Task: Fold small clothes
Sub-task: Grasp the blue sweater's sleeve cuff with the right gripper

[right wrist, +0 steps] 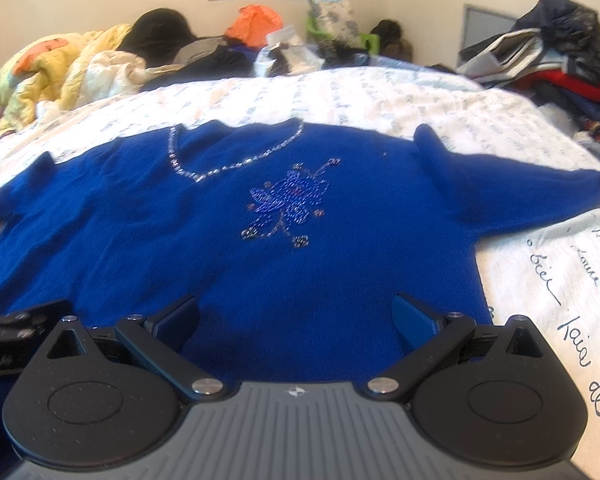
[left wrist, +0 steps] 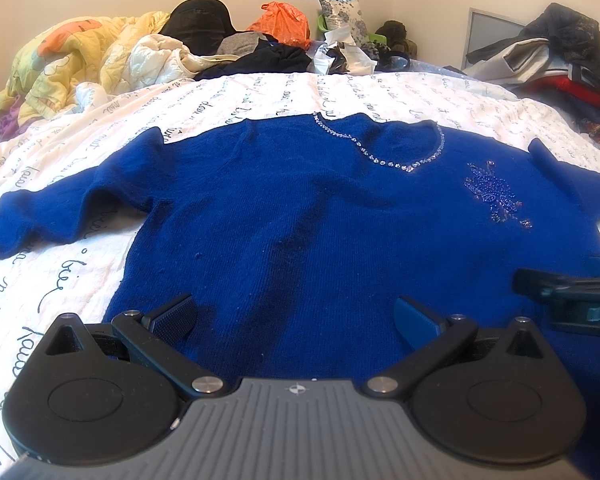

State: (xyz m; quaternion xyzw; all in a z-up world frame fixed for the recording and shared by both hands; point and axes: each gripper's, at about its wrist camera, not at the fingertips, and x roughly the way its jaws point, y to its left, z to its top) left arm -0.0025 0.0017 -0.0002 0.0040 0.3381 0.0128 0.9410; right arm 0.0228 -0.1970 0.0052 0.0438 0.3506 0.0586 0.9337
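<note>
Tongs [left wrist: 296, 316] splayed, knit sweater [left wrist: 320, 220] flat

Both wrist cameras are looking low and close along their spread fingers, facing the far wall; they are sharing the blue sweater [left wrist: 300, 216] [right wrist: 236, 248], each catching the other gripper beside it.

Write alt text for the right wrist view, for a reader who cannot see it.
A blue sweater lies flat, front up, on a white bedspread printed with script, its beaded flower motif mid-frame. The right gripper hangs over the hem, jaws wide apart and holding nothing. Heaped bedding and clothes blur along the far wall.
</note>
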